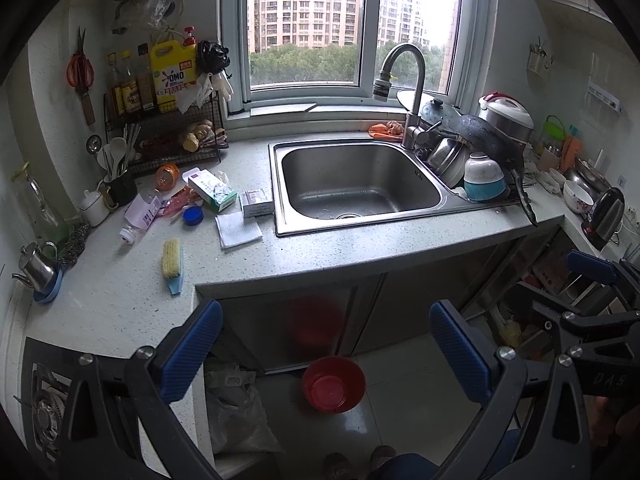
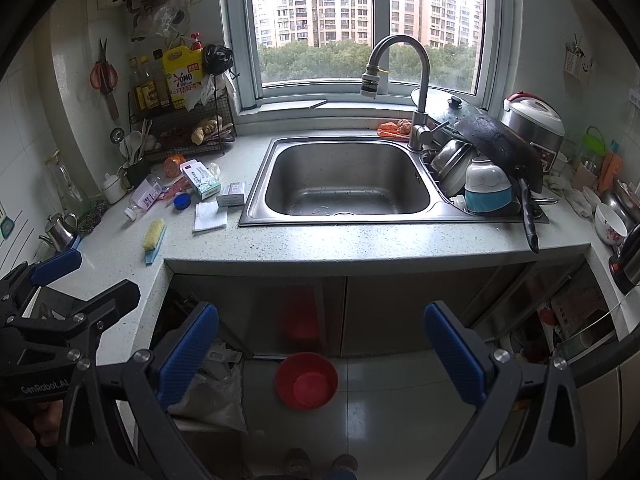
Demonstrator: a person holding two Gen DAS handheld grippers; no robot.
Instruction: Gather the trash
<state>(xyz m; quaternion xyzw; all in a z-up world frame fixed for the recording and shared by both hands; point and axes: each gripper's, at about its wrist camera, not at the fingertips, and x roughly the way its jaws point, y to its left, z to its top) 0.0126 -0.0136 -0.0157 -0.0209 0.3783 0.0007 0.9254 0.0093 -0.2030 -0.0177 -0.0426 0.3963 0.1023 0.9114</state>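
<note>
Trash lies on the counter left of the sink: an empty plastic bottle (image 1: pixel 138 216) on its side, a pink wrapper (image 1: pixel 176 204), a blue cap (image 1: pixel 193 216), a green-white box (image 1: pixel 212 192), a small white box (image 1: pixel 256 205), a folded white paper (image 1: pixel 239 230) and an orange lid (image 1: pixel 167 176). The same pile shows in the right wrist view (image 2: pixel 200 190). A red bin (image 1: pixel 333 384) stands on the floor by the cabinet, also in the right wrist view (image 2: pixel 306 380). My left gripper (image 1: pixel 326 350) and right gripper (image 2: pixel 320 352) are open, empty, held above the floor before the counter.
A steel sink (image 1: pixel 360 184) with a tall faucet (image 1: pixel 404 80) sits mid-counter. Dishes and a black pan (image 1: pixel 492 140) pile on its right. A yellow brush (image 1: pixel 172 264) lies near the counter edge. A wire rack (image 1: pixel 168 132) with bottles stands back left. A plastic bag (image 1: pixel 236 412) sits on the floor.
</note>
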